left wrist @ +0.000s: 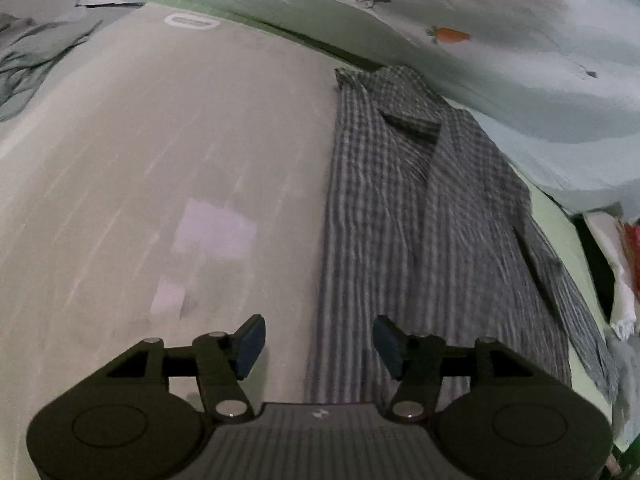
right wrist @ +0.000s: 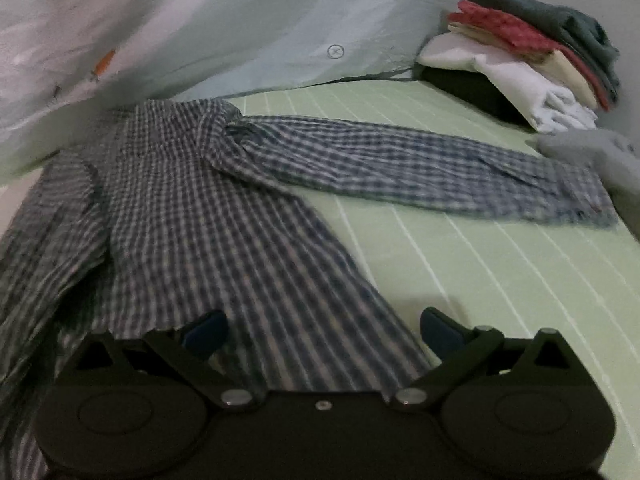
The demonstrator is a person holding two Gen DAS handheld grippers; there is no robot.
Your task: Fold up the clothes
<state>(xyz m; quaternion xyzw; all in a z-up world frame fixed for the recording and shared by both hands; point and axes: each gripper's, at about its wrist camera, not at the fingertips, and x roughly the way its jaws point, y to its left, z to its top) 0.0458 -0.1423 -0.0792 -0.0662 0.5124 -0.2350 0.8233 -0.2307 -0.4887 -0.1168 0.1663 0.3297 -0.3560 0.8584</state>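
Right wrist view shows the checked shirt (right wrist: 224, 208) spread on the green sheet (right wrist: 500, 272), one sleeve (right wrist: 420, 160) stretched sideways. The right gripper (right wrist: 324, 332) and left gripper (left wrist: 318, 346) gape empty over its hem. Pinching one layer could drag the shirt askew.

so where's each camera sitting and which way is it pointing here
Left wrist: sits on the left gripper, low over the bed, looking along the left edge of the checked shirt toward its collar; only the open gripper shows, no hand.
Right wrist: sits on the right gripper, looking across the shirt and its outstretched sleeve toward a stack of folded clothes on the green striped sheet; only the open gripper shows.
Shared: both see the same checked shirt and the pale carrot-print cloth behind it.
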